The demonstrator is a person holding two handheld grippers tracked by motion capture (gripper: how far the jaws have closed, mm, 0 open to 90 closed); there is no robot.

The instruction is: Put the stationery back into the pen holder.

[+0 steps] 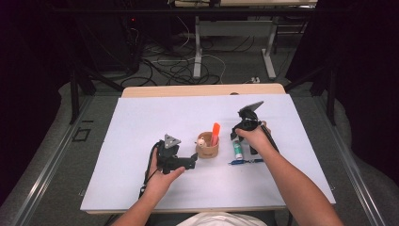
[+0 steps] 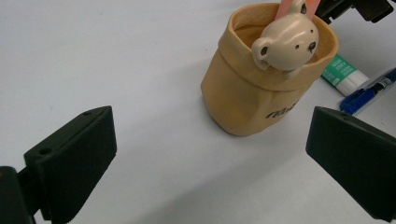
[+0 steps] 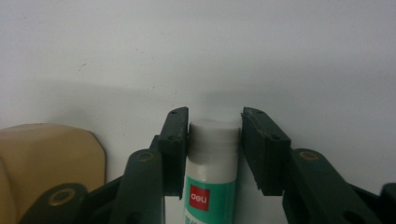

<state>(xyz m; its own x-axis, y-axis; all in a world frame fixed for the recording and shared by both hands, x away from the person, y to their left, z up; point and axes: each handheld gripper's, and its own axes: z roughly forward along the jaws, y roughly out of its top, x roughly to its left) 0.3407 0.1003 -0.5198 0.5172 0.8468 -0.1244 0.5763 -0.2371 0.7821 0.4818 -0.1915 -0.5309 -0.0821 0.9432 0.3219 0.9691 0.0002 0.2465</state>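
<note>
Two grippers are working the white mat at once. The right gripper is closing on the glue stick, its jaws pressing either side of the white cap end at the centre of the right gripper view, so it looks clamped on. In the high view that glue stick is lying just right of centre, beside the cup and touching or nearly touching a blue pen below it.

The left gripper is waiting wide open with nothing between its jaws, the cup standing ahead of it in the upper right of its view.

By my reading, the job in hand is lifting the glue stick to drop it in the cup alongside the orange marker. Doing it well is calling for a firmer bite: the jaws are sitting right at the cap, so the smooth tube could be pivoting or slipping as it rises. Lifting straight up, tipping it upright, and lowering it clear of the bear head on the rim would be the tidy way, with the open gripper steadying the light cup.

Writing: a red "deli" logo on the green label in the right gripper view; white lettering on the green end in the left gripper view, too small to read; dark print on the cup, partly cut off.
</note>
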